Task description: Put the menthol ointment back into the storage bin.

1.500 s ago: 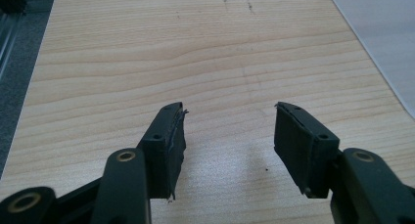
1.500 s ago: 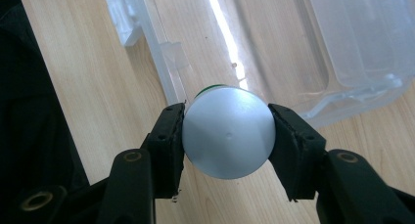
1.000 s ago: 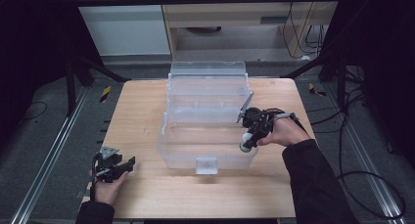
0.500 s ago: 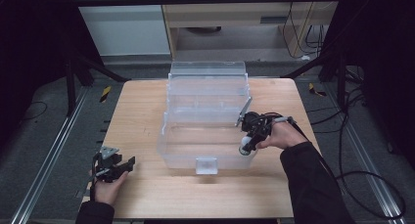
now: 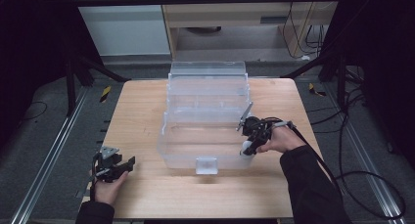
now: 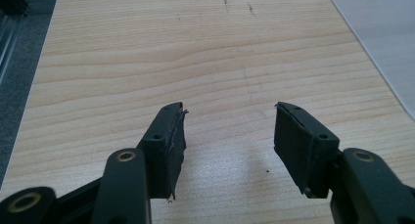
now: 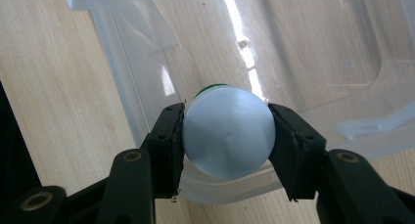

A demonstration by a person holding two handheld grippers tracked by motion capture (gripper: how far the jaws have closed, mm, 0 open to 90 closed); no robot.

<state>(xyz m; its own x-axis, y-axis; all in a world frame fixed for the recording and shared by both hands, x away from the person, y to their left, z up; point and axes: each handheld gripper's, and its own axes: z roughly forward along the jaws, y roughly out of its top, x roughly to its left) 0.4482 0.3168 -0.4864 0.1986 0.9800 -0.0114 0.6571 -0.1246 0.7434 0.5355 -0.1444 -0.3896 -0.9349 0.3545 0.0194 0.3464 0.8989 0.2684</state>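
A pale wooden table (image 5: 147, 194) stands on a dark floor with metal rails at either side, a light cabinet behind it. Nearest the person, at the table's front left corner, the left gripper (image 6: 227, 131) rests low over bare wood, its jaws spread wide with nothing between them; it looks parked out of the way while the other hand works. A grey sheet corner (image 6: 377, 38) lies beyond it to one side.

Further in, at the right of the clear bin (image 5: 205, 136), the right gripper (image 7: 226, 133) points steeply down and pinches a white bottle (image 7: 227, 138) across its round body, one pad on each side. A sliver of green shows behind the bottle's top edge, perhaps a cap or label. The bottle hangs right at the bin's near right rim, partly over the inside, which suggests it is being lowered into the front compartment; gripping it across the widest part keeps it from slipping.

The bin steps up in tiers toward the far edge and looks empty. A small tab (image 5: 206, 164) sits on its front wall.

No brand, label or writing can be read on the bottle or the bin
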